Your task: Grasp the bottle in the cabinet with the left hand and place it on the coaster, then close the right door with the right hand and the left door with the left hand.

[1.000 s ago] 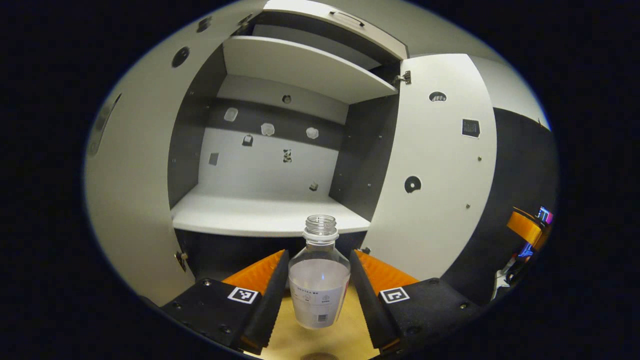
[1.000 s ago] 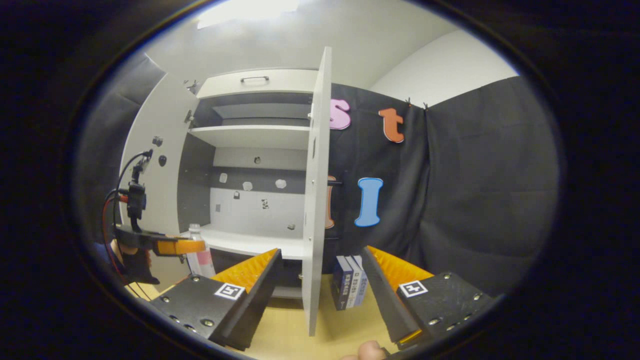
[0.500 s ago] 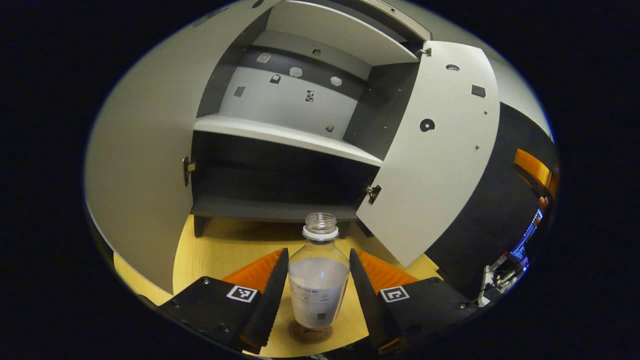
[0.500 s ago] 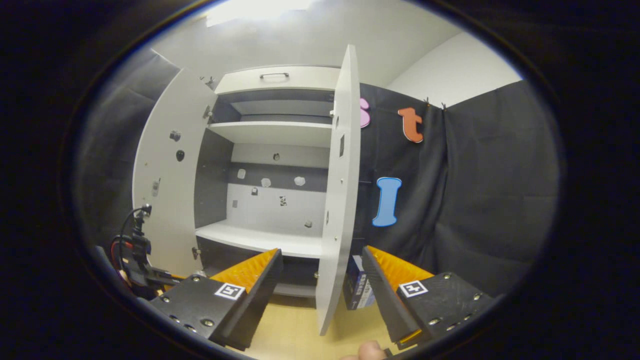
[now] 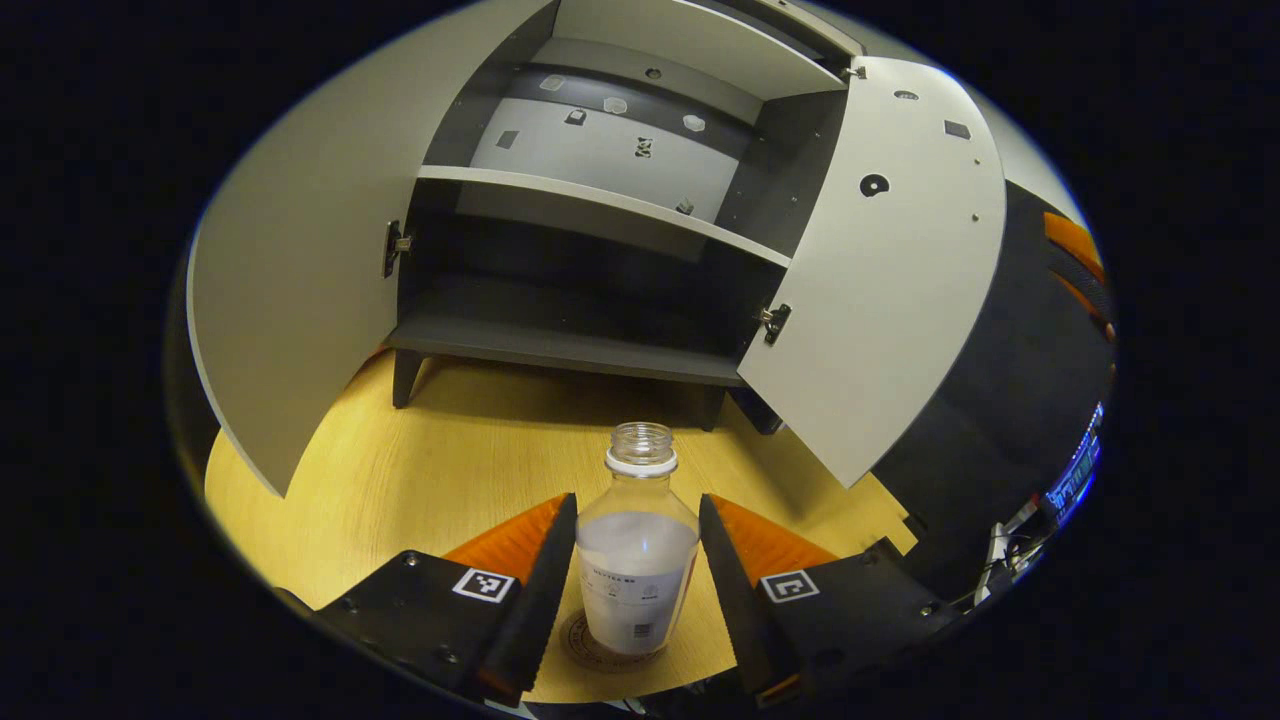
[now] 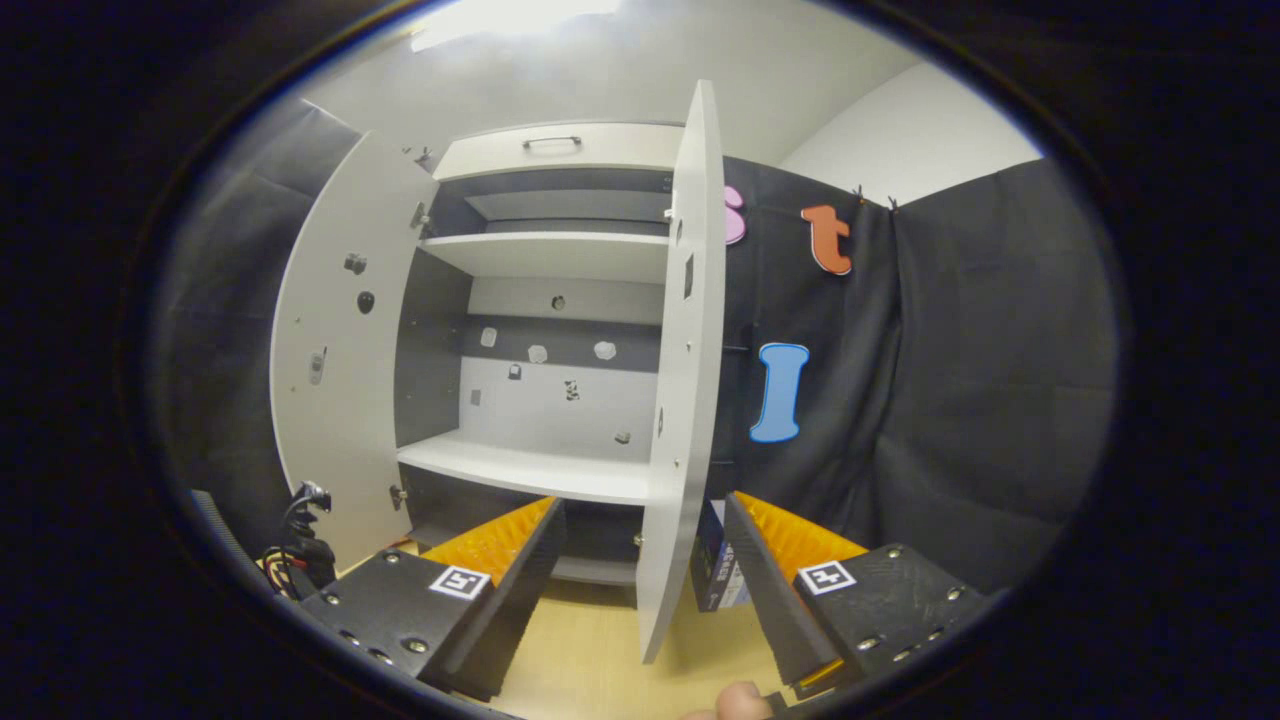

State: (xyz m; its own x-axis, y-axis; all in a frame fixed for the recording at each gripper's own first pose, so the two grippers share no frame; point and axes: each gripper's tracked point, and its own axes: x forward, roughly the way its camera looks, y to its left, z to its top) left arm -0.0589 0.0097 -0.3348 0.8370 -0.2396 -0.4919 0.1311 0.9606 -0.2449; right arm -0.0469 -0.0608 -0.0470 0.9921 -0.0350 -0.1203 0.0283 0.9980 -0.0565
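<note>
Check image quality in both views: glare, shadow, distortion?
Left gripper view: fisheye bows the white cabinet doors; lower cabinet bay deep in shadow; small highlight on the clear plastic bottle. Right gripper view: ceiling light blown out at top; everything sharp.

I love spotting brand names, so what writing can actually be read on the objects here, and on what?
Bottle label: print and a barcode, too small to read.
Blue boxes behind the right door: print too blurred to read.
</note>
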